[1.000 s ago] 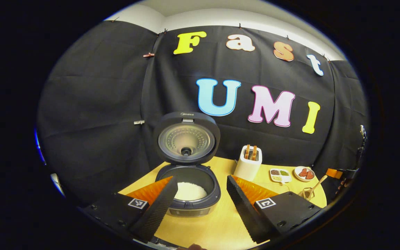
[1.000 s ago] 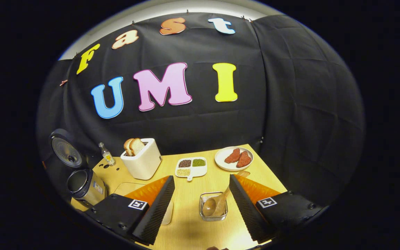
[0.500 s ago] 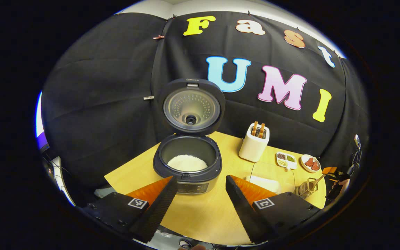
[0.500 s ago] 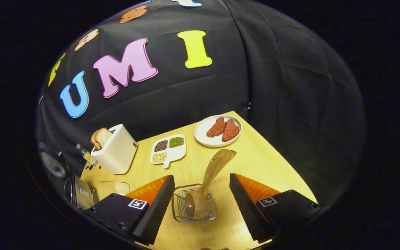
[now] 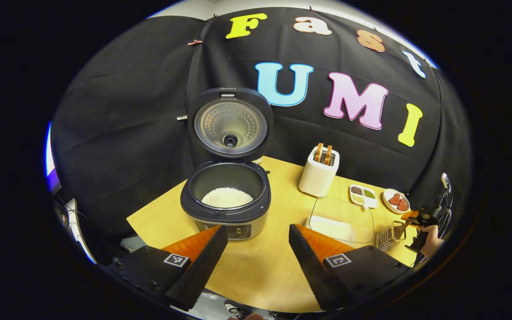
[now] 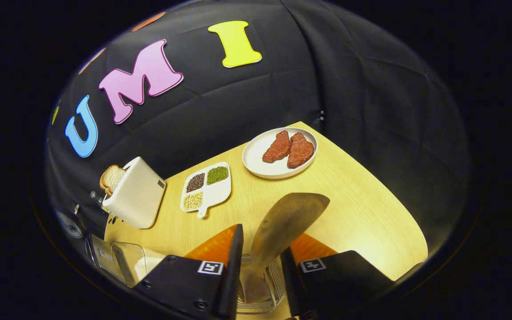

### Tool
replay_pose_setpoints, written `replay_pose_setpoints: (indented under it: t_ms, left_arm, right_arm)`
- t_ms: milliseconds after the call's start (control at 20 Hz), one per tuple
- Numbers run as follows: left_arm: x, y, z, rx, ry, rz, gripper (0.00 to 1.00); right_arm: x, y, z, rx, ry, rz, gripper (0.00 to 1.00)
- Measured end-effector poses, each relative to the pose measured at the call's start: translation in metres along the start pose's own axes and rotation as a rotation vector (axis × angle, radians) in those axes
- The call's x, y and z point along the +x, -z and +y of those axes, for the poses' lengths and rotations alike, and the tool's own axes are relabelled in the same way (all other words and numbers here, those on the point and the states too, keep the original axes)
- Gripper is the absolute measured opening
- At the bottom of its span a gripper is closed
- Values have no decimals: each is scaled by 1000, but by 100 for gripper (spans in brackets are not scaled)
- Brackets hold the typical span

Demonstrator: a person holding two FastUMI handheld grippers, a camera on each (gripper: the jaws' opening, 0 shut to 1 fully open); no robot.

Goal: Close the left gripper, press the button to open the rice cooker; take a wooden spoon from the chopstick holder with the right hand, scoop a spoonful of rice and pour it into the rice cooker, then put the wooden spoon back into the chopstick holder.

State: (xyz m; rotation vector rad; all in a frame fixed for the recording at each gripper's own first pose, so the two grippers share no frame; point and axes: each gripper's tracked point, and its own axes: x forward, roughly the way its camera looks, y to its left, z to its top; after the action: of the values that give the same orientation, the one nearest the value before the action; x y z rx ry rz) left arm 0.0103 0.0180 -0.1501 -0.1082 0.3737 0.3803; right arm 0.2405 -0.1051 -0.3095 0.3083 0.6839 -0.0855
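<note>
Wooden and pale, the table (image 5: 278, 271) carried everything, and at the centre left of the left gripper view the rice cooker (image 5: 226, 195) stood with its lid (image 5: 230, 124) swung upright and white rice showing in the pot, so the button step looked done. The left gripper (image 5: 257, 249), at the bottom of that view, hung with its fingers apart and nothing between them, short of the cooker. Right of centre stood a toaster (image 5: 319, 173), then a clear rice container (image 5: 341, 220), and at the far right the wire chopstick holder (image 5: 388, 238) with the right gripper (image 5: 418, 220) down at it. In the right gripper view, the toaster (image 6: 134, 193) sat at the left, a divided dish of beans (image 6: 206, 186) nearer centre and a plate of meat (image 6: 280, 153) upper right. At the bottom centre the right gripper (image 6: 259, 271) had its fingers drawn close on either side of the wooden spoon (image 6: 282, 226), whose handle leaned up out of the chopstick holder (image 6: 260, 289); whether both fingers were truly pressing on it I could not tell. The risk, as I judged it, lay in the lift: the handle was smooth and tilted, so a loose hold could let the spoon pivot or slip, and a bowl catching on the wire could drag the light holder up or tip it.
</note>
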Motion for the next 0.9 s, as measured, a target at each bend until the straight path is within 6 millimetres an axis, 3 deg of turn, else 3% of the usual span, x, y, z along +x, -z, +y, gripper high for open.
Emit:
replay_pose_setpoints:
  t_ms: [50,150,200,250,300,400,550,750,900]
  left_arm:
    - [0,3,1,-1,-2,7,96]
    - [-1,8,4,-12,-10,7,96]
    - [-1,10,4,-24,-10,7,96]
    - [-2,12,3,-37,-3,8,96]
    - [-2,14,3,-47,0,8,96]
    - [-4,15,5,-55,6,1,96]
    - [-5,10,14,-50,15,-18,96]
    - [-2,6,32,-66,38,-37,96]
    - [4,10,48,-82,60,-42,96]
  right_arm:
    - [0,-2,1,2,0,-6,23]
    - [7,5,3,-7,-14,-14,25]
    - [-15,-3,7,-10,-24,-12,23]
    - [-9,-1,13,-11,-39,-1,20]
    - [-17,0,15,-17,-42,0,20]
    - [-26,-9,21,-38,-54,-26,13]
    - [-45,-32,34,-81,-66,-91,13]
    - [-80,-64,62,-107,-97,-171,13]
    - [-106,-73,100,-122,-168,-221,13]
